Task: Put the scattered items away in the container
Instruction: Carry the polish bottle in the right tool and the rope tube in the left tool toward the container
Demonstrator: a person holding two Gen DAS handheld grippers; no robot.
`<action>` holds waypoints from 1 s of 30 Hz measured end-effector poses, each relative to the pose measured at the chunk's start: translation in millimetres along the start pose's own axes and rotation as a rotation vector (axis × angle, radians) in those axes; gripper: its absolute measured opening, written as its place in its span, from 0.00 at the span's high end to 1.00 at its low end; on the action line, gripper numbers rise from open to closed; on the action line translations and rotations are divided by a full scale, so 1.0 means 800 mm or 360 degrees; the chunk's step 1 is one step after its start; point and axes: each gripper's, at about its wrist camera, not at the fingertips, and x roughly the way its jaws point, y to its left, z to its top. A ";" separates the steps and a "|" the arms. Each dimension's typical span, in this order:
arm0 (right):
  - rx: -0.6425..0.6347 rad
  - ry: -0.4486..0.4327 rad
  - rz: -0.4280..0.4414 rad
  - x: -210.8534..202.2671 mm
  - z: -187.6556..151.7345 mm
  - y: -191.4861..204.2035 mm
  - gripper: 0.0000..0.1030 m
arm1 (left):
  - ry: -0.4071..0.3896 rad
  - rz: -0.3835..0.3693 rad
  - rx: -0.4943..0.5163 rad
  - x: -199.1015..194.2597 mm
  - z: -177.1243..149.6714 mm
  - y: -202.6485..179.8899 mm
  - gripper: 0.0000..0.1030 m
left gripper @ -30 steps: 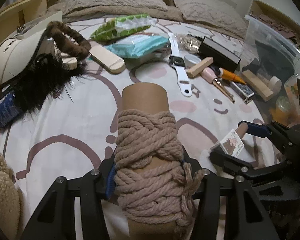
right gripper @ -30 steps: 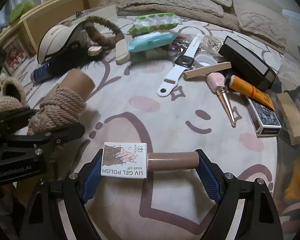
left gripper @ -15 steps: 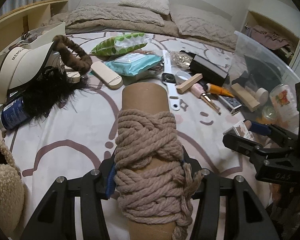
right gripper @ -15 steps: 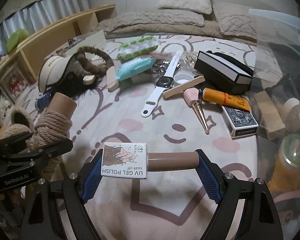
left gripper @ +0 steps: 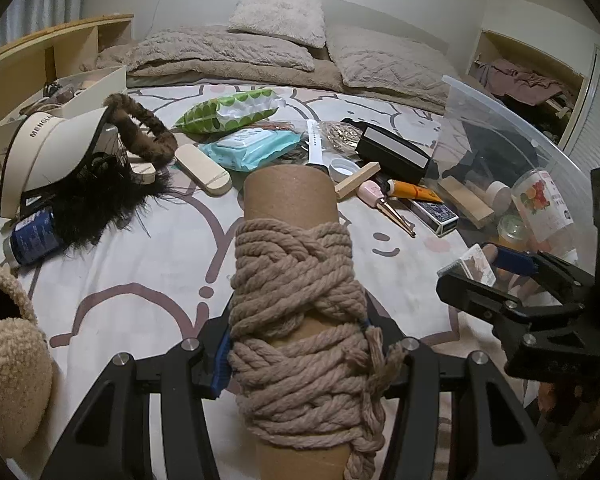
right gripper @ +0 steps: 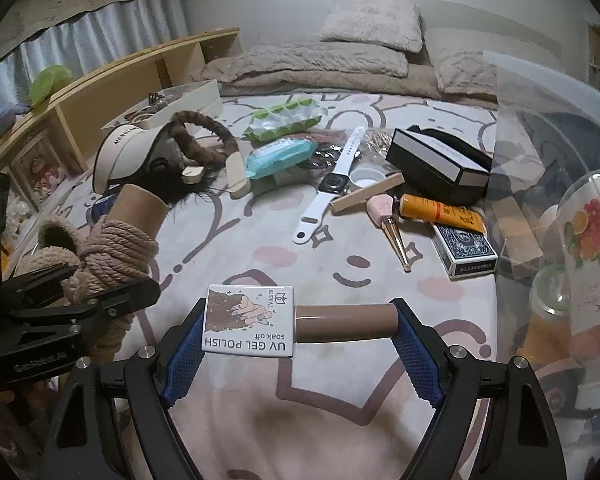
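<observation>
A rope-wound cardboard tube [left gripper: 296,304] is clamped between the pads of the left tongs [left gripper: 296,344], and a gel polish bottle [right gripper: 284,322] is gripped end to end by the right tongs [right gripper: 296,336]; both are held above the bed [right gripper: 260,256], near the clear plastic container [right gripper: 556,120] at the right. Inside the container some things are already seen through the wall: a wooden block, a fruit-labelled bottle [right gripper: 592,240], small jars. The task is judged partly done. Much is left on the bed: a visor cap [left gripper: 56,152], a furry headband [left gripper: 144,132], two wipe packs, a white watch [right gripper: 332,184], a black box [right gripper: 440,164], an orange tube [right gripper: 440,212], a card deck [right gripper: 466,250], a pink bottle [right gripper: 382,208] and a blue can [left gripper: 32,238].
</observation>
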 end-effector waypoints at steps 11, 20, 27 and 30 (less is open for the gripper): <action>-0.0019 -0.0135 0.0007 -0.043 0.008 0.011 0.16 | -0.0103 0.0009 -0.0004 -0.040 0.008 -0.010 0.48; -0.0047 -0.0228 0.0027 -0.088 0.012 0.015 0.16 | -0.0182 -0.0017 0.0027 -0.077 0.015 -0.031 0.48; -0.0024 -0.0280 0.0089 -0.128 0.023 0.009 0.16 | -0.0257 -0.0064 0.0049 -0.107 0.029 -0.049 0.48; -0.0002 -0.0308 0.0123 -0.148 0.029 0.002 0.16 | -0.0293 -0.0090 0.0055 -0.120 0.035 -0.057 0.48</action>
